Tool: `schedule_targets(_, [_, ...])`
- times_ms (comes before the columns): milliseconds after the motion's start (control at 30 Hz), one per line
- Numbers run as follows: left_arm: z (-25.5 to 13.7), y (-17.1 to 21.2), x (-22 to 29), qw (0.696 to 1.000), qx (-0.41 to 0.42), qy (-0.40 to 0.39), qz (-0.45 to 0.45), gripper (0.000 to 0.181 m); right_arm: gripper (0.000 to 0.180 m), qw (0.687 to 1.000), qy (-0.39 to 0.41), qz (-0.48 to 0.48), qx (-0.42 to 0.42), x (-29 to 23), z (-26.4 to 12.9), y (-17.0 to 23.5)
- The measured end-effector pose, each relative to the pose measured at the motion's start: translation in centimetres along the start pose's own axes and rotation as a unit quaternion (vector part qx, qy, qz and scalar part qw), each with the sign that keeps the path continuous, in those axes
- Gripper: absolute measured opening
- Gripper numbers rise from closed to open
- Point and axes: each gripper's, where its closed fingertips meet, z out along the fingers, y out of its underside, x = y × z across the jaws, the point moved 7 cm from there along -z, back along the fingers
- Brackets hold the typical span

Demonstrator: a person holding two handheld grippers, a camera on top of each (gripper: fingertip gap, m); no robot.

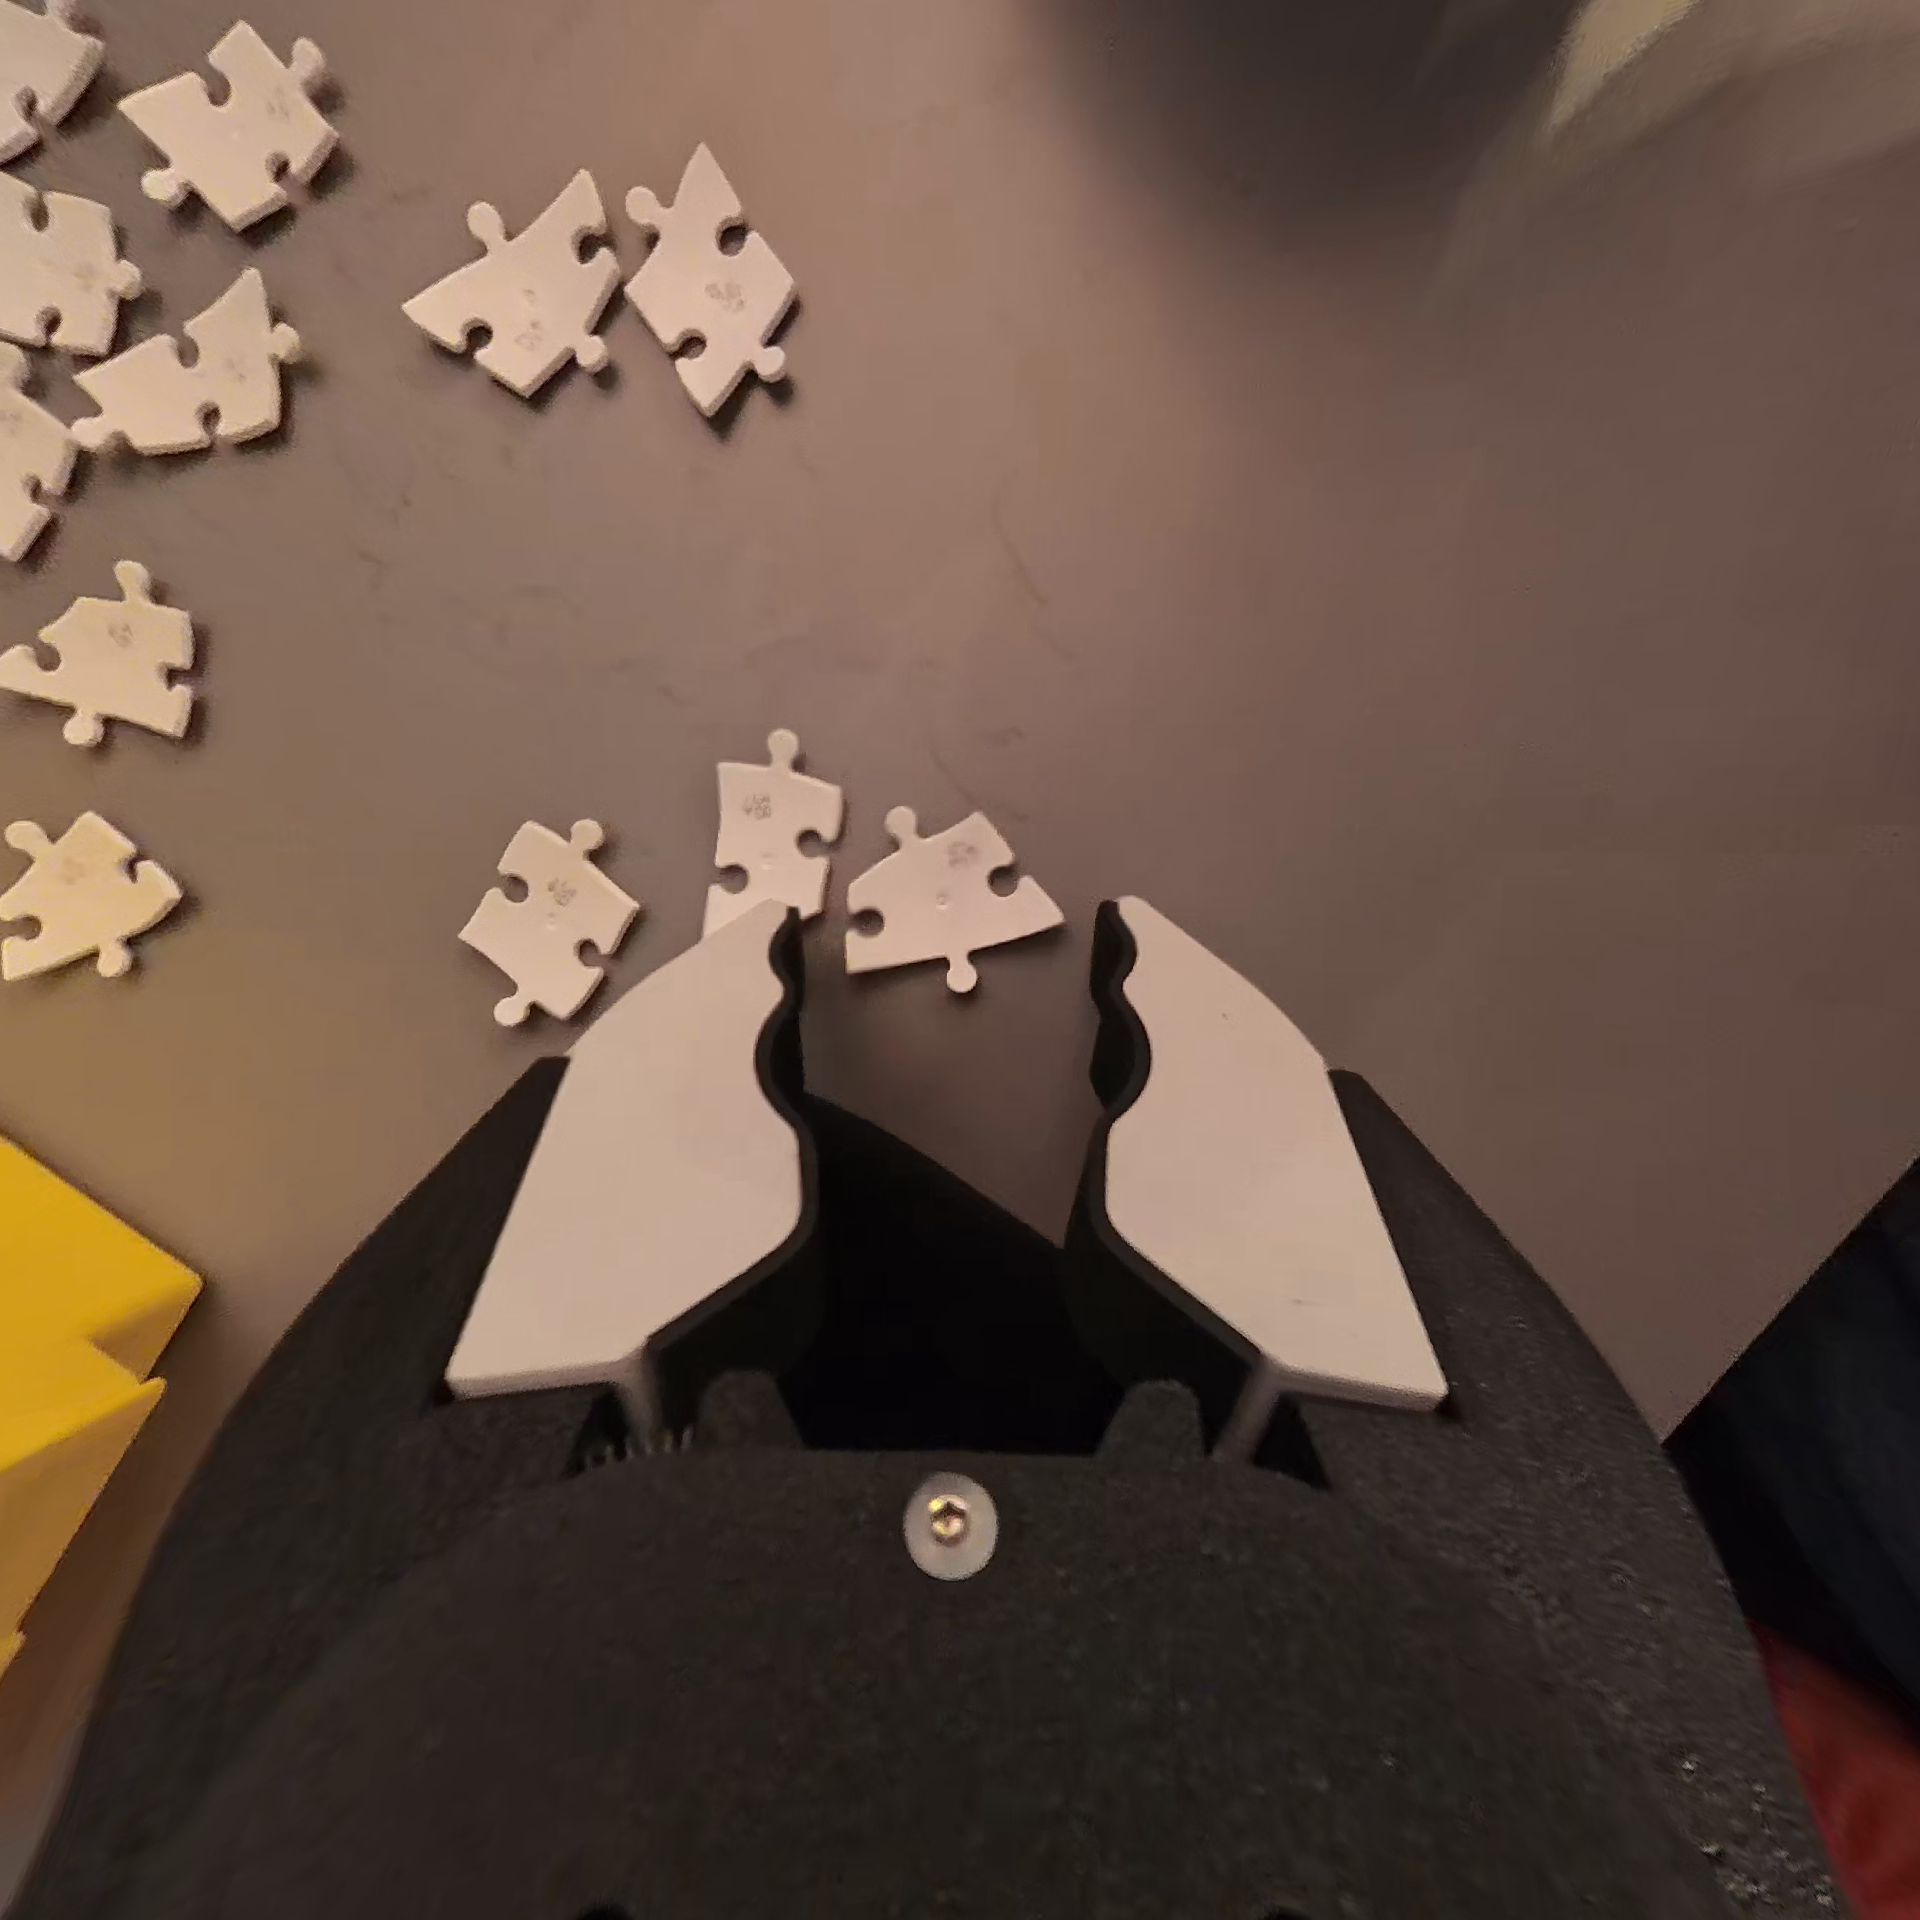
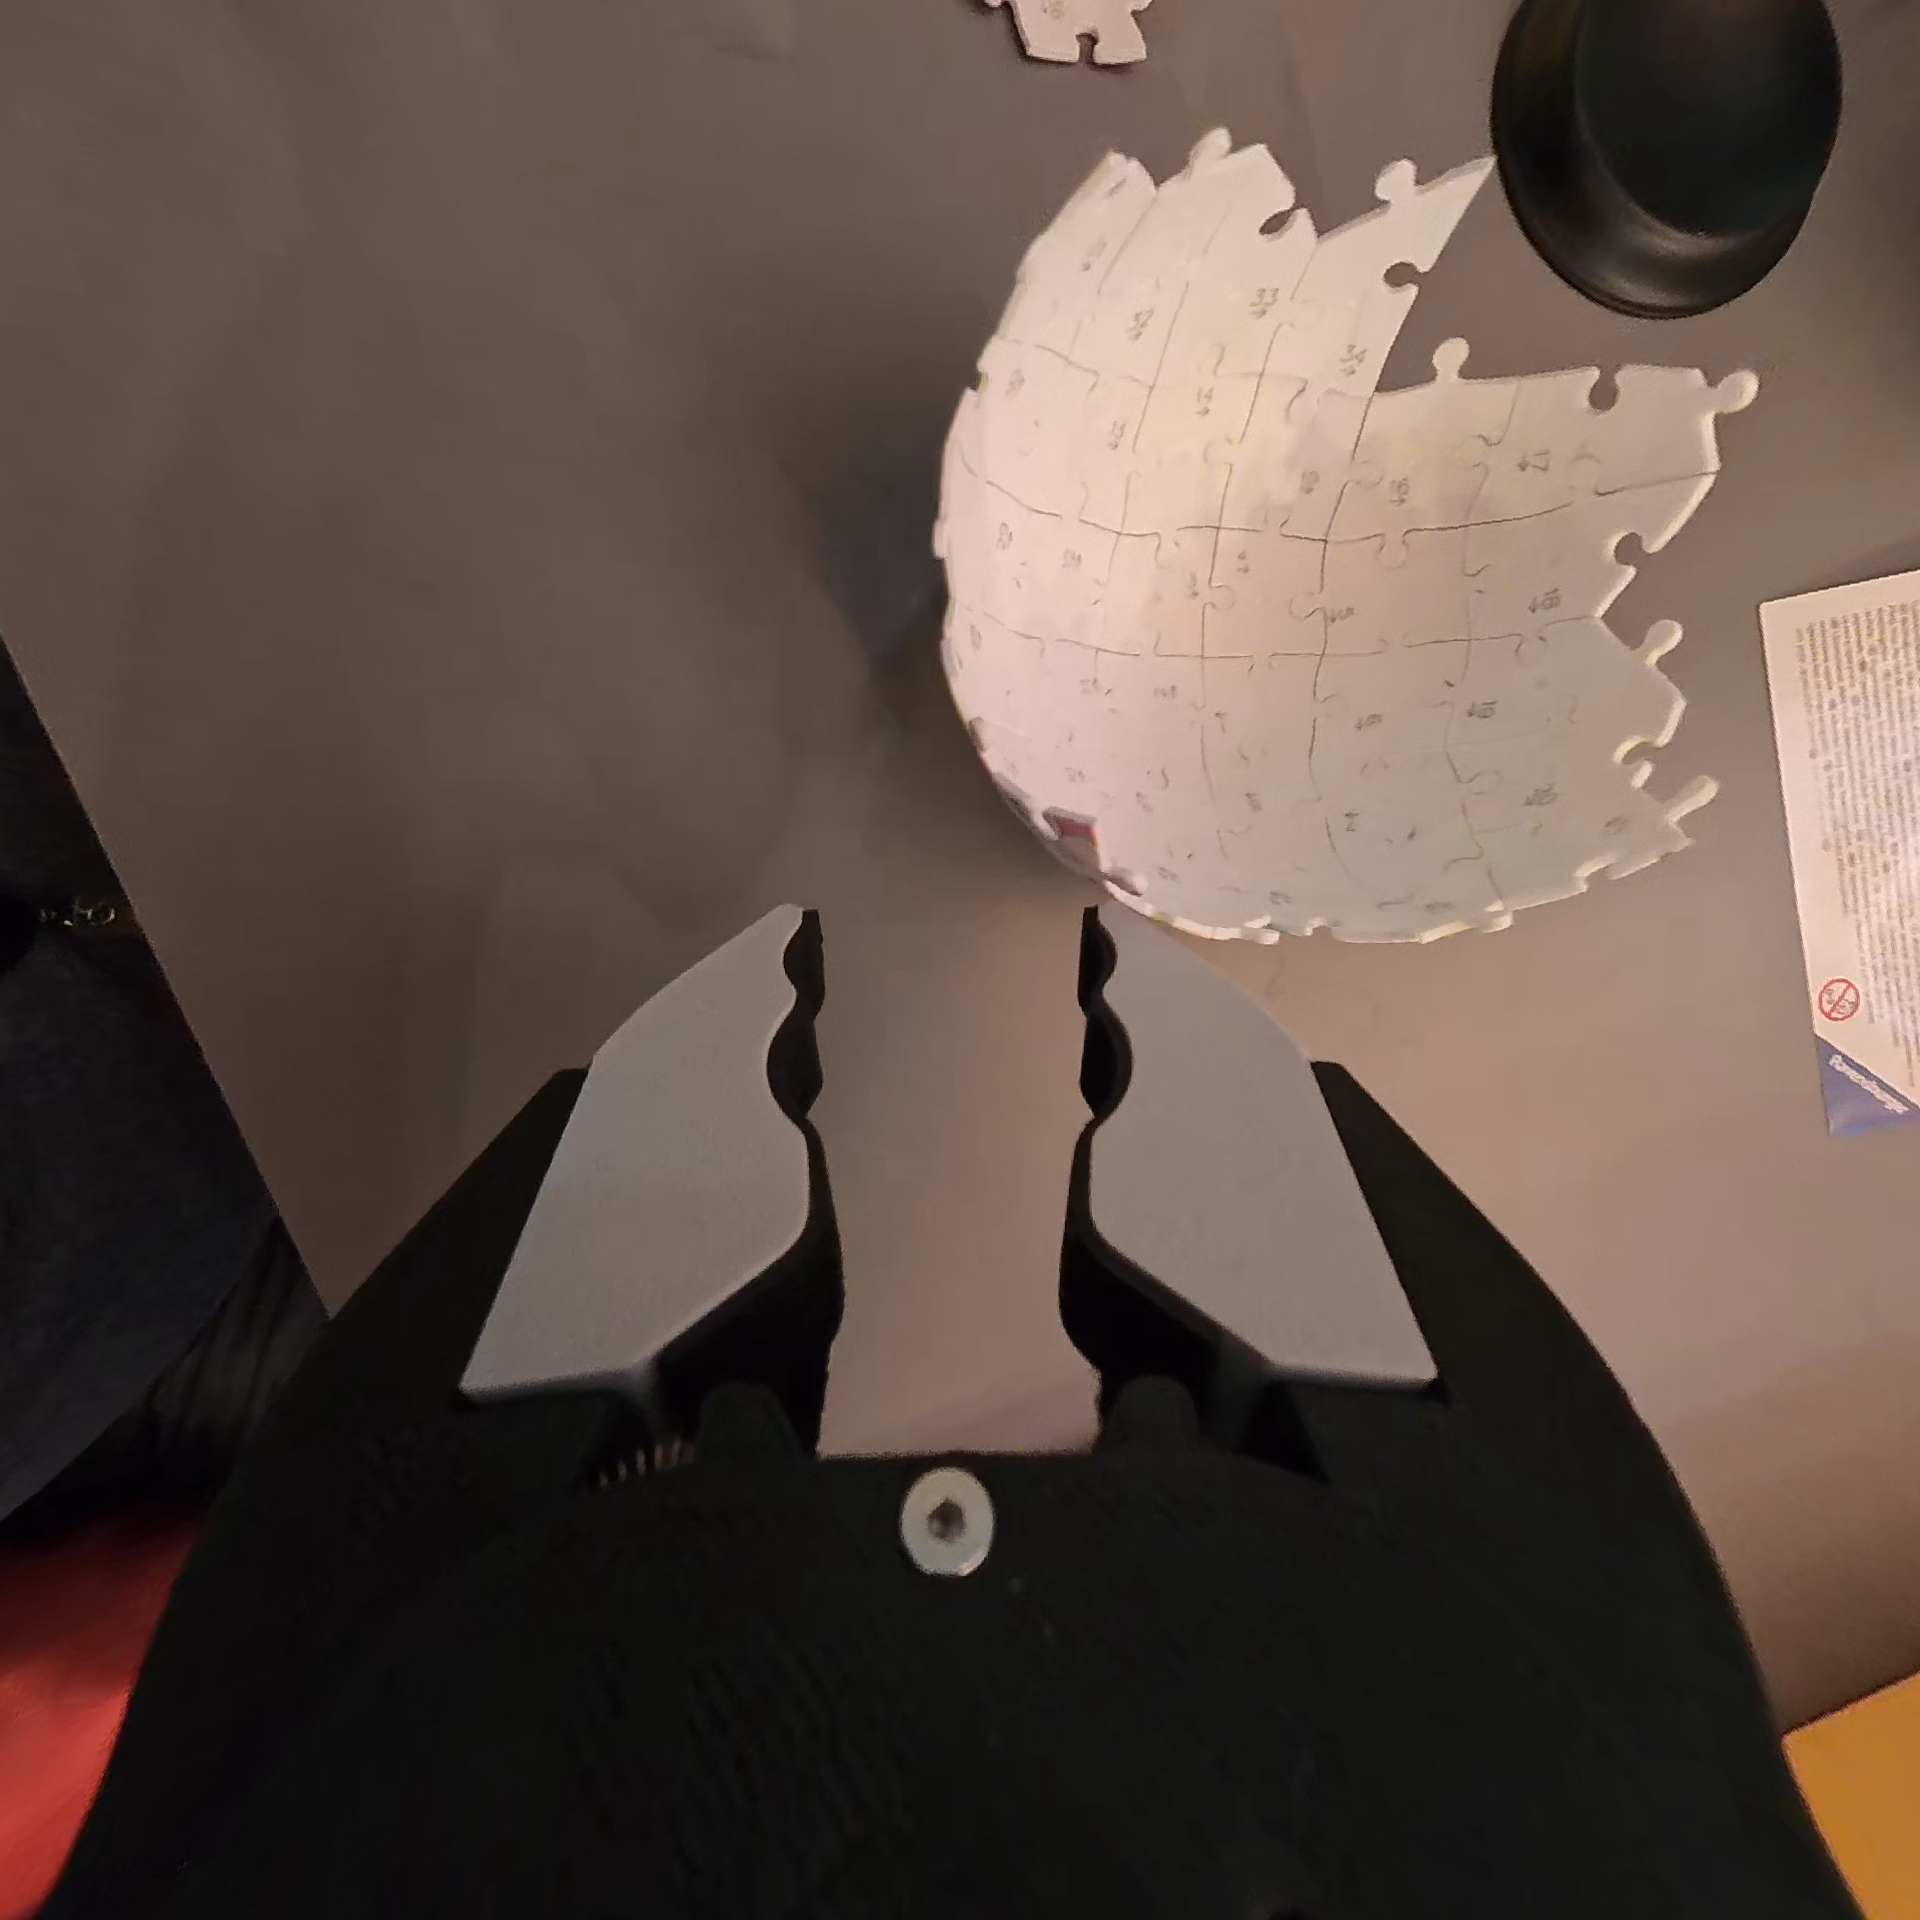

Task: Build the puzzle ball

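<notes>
Left gripper (image 1: 945, 920): fingers apart, nothing held, poised low over grey table (image 1: 1351, 623). Wedge-shaped piece (image 1: 951, 899) lies flat just ahead, between fingertips; two more pieces (image 1: 551, 920) (image 1: 774, 826) beside it to left; loose scatter (image 1: 239, 125) farther left.

Right gripper (image 2: 948, 925): fingers apart, empty. Half-built puzzle ball (image 2: 1299, 582) rests on table ahead and right of it, open side up, untouched.

Judged step: selecting next piece. Next move calls for edge pinch on thin flat piece; slip likely.
</notes>
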Motion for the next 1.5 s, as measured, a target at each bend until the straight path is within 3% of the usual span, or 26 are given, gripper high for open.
schedule_targets(267, [0.5, -0.3, 0.2, 1.000, 0.005, 0.013, 0.000, 0.036, 0.048, 1.000, 0.015, 0.003, 0.011, -0.5, -1.6, 0.7])
schedule_targets(467, [0.4, -0.2, 0.3, 1.000, 0.004, 0.015, 0.010, 0.034, 0.048, 0.999, 0.025, 0.007, 0.020, -0.7, -2.5, 0.9])
schedule_targets(533, [0.1, -0.3, 0.4, 1.000, 0.012, 0.006, 0.020, 0.011, 0.048, 0.999, 0.032, 0.008, 0.027, -0.8, -2.9, 0.8])
schedule_targets(800, [-0.9, 0.2, 0.1, 1.000, 0.018, 0.016, 0.005, 0.034, 0.048, 0.998, 0.024, 0.013, 0.065, -1.6, -4.0, 0.4])
schedule_targets(1000, [-0.7, 1.1, -1.1, 0.999, -0.030, 0.007, -0.020, 0.054, 0.048, 0.998, 0.011, 0.014, 0.057, -1.9, -3.6, 0.8])
schedule_targets(1200, [0.3, 0.3, -1.1, 0.999, -0.023, 0.016, -0.047, 0.048, 0.048, 0.999, 0.008, 0.014, 0.050, -2.0, -3.3, 0.9])
schedule_targets(1333, [0.5, -0.1, -0.9, 0.999, -0.019, 0.017, -0.029, 0.031, 0.048, 0.999, 0.008, 0.011, 0.049, -2.1, -3.4, 1.0])
schedule_targets(1500, [0.4, 0.0, -0.4, 1.000, -0.015, 0.011, 0.000, 0.023, 0.048, 0.998, -0.001, 0.015, 0.063, -2.1, -3.5, 0.9])
